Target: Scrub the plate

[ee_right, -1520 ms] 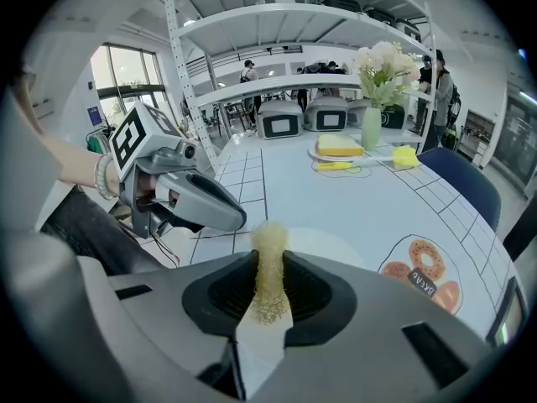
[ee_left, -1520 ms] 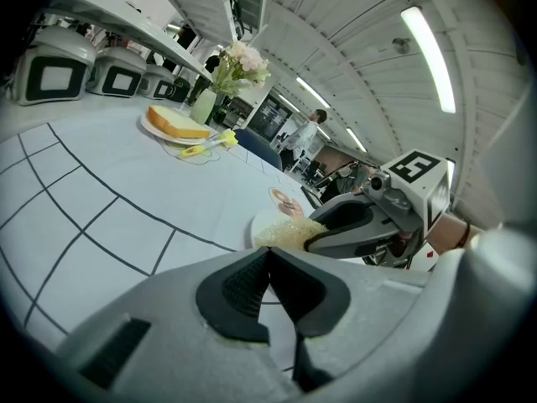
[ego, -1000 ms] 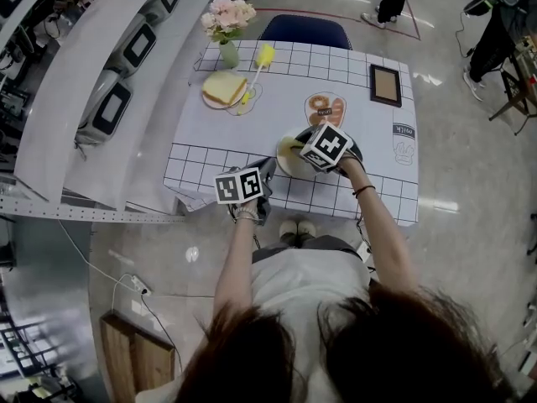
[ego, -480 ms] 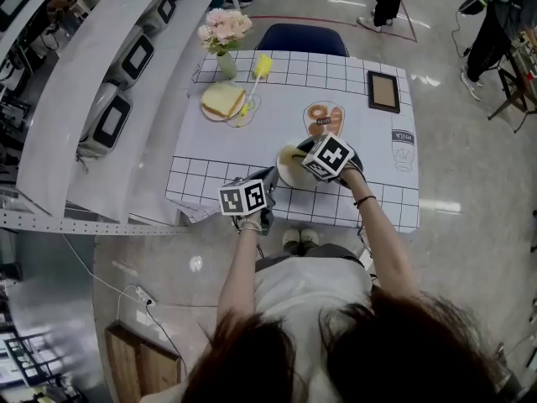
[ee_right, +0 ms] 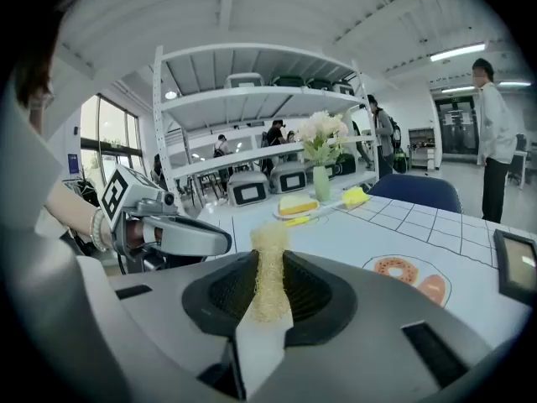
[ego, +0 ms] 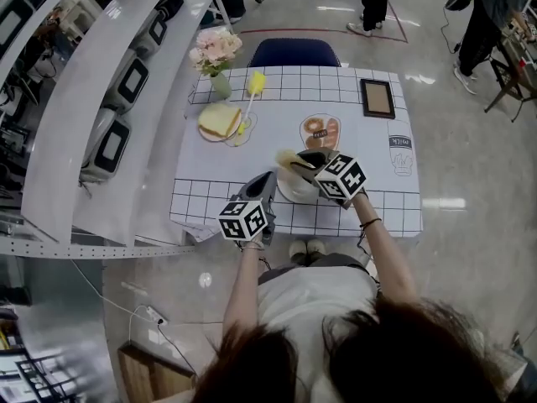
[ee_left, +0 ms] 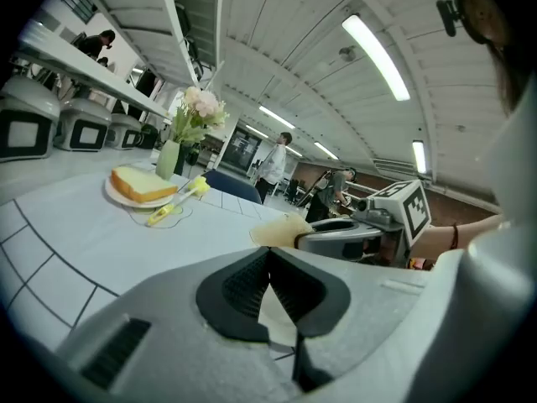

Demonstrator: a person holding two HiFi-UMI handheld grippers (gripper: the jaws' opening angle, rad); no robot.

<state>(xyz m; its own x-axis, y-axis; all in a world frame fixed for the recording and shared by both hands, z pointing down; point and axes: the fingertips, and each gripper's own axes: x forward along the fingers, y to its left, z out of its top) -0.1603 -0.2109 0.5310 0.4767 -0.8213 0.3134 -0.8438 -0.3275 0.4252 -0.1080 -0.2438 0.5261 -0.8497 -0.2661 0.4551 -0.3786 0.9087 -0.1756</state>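
A white plate (ego: 291,188) lies near the table's front edge, partly hidden by both grippers. My left gripper (ego: 269,180) is shut on the plate's (ee_left: 278,311) near-left rim. My right gripper (ego: 299,163) is shut on a yellowish scrub pad (ego: 288,158), which sticks out over the plate's far side. In the right gripper view the pad (ee_right: 268,269) stands upright between the jaws, with the left gripper (ee_right: 172,234) just to its left. The left gripper view shows the right gripper (ee_left: 346,233) and its pad (ee_left: 278,230) close ahead.
A slice of bread on a small plate (ego: 219,120), a yellow dish brush (ego: 252,86) and a flower vase (ego: 215,55) stand at the table's far left. A picture frame (ego: 377,97) lies far right, a doughnut print (ego: 320,130) mid-table. A blue chair (ego: 294,52) is behind; shelves (ego: 92,107) run along the left.
The right gripper with the pad has slid across the plate toward the near right. The left gripper stays shut on the plate's rim, drawn slightly nearer to me.
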